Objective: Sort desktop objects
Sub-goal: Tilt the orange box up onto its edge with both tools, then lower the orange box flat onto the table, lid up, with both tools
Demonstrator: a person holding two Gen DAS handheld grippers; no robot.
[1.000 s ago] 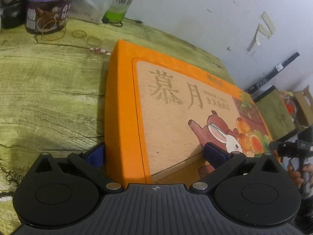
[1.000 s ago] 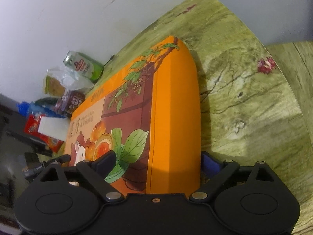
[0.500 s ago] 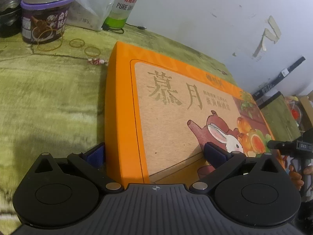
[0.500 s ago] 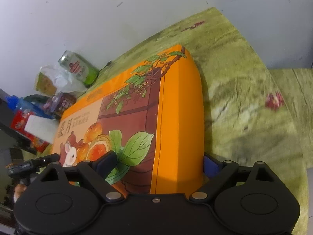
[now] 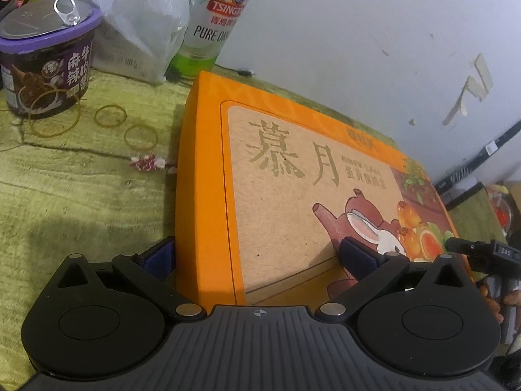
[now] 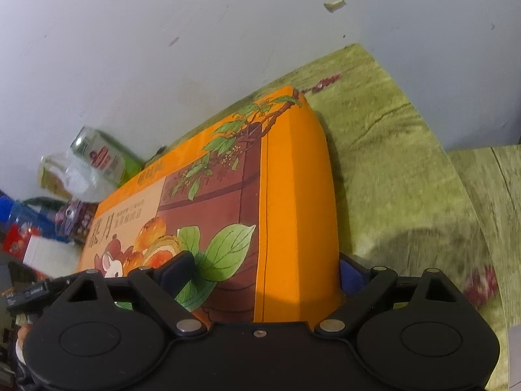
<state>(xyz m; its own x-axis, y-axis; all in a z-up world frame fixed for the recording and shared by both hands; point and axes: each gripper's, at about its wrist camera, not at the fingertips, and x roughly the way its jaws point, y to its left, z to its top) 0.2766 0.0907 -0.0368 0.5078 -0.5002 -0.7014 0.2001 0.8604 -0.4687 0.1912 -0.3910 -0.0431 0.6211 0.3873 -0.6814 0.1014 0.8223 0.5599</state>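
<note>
While both tongs clamped opposite near corners of the orange mooncake gift box [image 5: 293, 189] lying flat on the green wood-grain bench [image 5: 65, 195], the grip looked shallow. The left tongs [image 5: 257, 254] stood wide, one pad under the left side, one on the lid; the right tongs [image 6: 263, 267] did likewise at the right end. Pushed farther, the box could pivot or slip loose, and its far left corner might knock the Tsingtao beer can [image 5: 211, 26], the plastic bag [image 5: 140, 16] or scatter the rubber bands [image 5: 110, 115].
</note>
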